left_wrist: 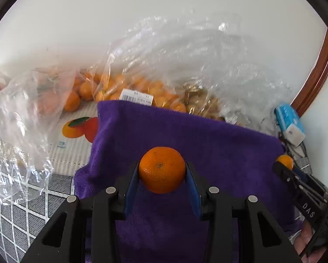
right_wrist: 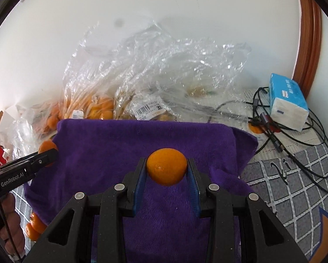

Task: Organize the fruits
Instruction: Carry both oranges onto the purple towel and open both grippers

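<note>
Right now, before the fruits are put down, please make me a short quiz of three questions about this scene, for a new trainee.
1. True or false: each hand-held gripper, left and right, is shut on a mandarin.
2. What lies under both held fruits? A) purple cloth B) wooden tray C) glass bowl
3. Fill in: the other mandarins behind the cloth are inside clear plastic ____.

Key
1. True: the left mandarin and the right mandarin each sit between blue pads.
2. A, the purple cloth.
3. bags: the plastic bags stand against the white wall, left of the blue tissue pack.
</note>
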`<state>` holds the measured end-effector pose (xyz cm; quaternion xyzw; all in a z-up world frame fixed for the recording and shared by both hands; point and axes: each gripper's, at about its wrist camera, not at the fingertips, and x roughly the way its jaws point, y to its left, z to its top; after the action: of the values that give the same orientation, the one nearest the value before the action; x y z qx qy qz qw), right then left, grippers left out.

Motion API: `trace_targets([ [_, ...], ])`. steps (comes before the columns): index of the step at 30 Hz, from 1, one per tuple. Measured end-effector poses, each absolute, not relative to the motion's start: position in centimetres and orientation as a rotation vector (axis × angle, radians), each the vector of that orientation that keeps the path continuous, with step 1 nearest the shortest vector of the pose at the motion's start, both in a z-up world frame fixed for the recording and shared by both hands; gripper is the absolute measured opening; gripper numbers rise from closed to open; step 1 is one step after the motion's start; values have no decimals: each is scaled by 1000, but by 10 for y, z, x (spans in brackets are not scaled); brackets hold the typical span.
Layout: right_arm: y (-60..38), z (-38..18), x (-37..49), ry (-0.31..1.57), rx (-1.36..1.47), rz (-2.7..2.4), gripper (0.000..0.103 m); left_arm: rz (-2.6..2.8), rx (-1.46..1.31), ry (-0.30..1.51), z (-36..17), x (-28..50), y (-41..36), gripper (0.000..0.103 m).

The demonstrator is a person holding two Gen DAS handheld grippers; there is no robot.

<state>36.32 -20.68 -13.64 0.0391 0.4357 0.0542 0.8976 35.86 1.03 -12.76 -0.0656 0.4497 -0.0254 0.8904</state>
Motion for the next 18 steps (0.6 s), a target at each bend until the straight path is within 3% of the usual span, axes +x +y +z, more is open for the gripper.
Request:
trace_targets([
  [18, -204, -178, 377, 991, 44, 94, 36, -66, -112, 1009, -161, 367, 7, 40],
])
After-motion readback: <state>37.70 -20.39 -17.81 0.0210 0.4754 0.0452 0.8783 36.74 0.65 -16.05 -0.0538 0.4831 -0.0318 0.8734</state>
